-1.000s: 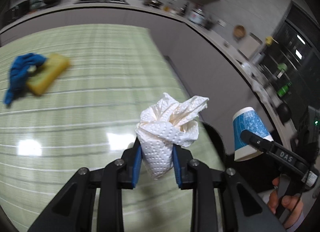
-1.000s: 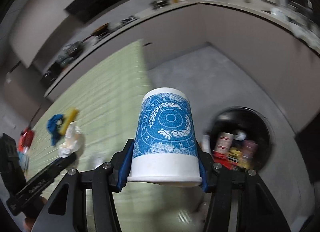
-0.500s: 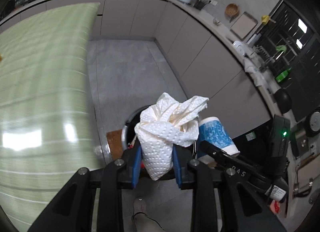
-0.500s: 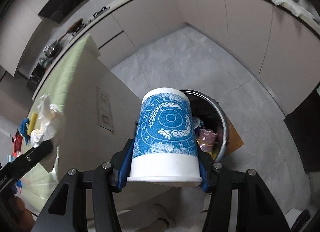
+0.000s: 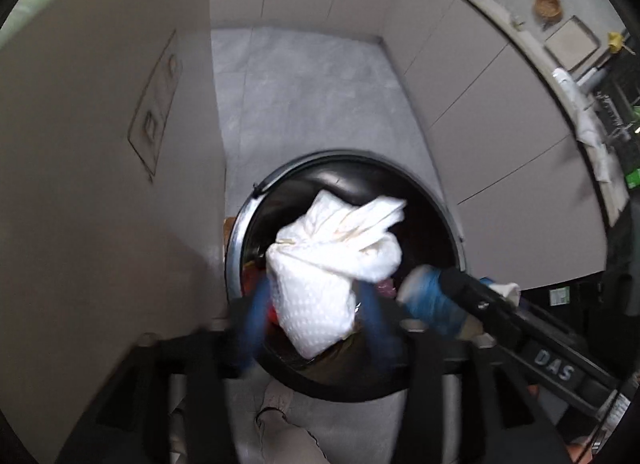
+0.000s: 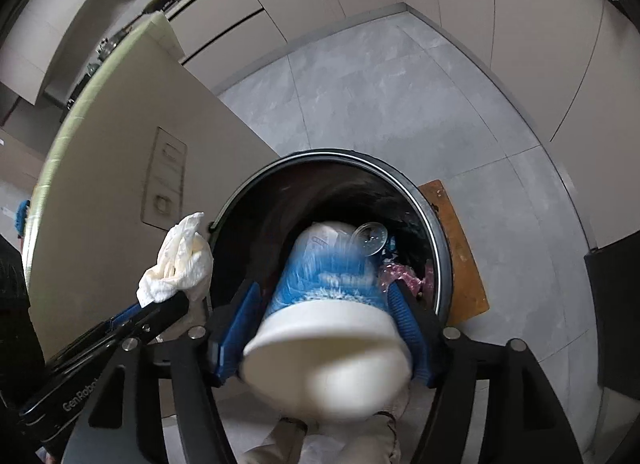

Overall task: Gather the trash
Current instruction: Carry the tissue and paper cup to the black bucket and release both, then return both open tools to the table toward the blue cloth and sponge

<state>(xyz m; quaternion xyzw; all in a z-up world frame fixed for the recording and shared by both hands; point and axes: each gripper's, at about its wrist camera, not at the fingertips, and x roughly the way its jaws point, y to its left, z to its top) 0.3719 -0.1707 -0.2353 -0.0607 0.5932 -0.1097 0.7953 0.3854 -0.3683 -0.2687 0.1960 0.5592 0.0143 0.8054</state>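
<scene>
A crumpled white paper towel (image 5: 328, 264) hangs over the round black trash bin (image 5: 436, 200) between the spread, blurred fingers of my left gripper (image 5: 316, 316); a gap shows on each side of it. It also shows in the right wrist view (image 6: 180, 264). A blue-and-white paper cup (image 6: 332, 304) tilts, blurred, between the spread fingers of my right gripper (image 6: 324, 324), above the bin (image 6: 440, 232). The cup shows in the left wrist view (image 5: 432, 300). The bin holds several pieces of trash.
The beige side panel of the counter (image 5: 100, 184) stands just left of the bin. A brown board (image 6: 460, 248) lies on the grey tiled floor (image 6: 380, 96) beside the bin. Cabinets (image 5: 460, 76) line the far side. The person's leg (image 5: 280, 424) is below.
Both grippers have moved from over the green table to above the bin and lower toward it. Their jaws have spread, and the towel and the cup are coming loose.
</scene>
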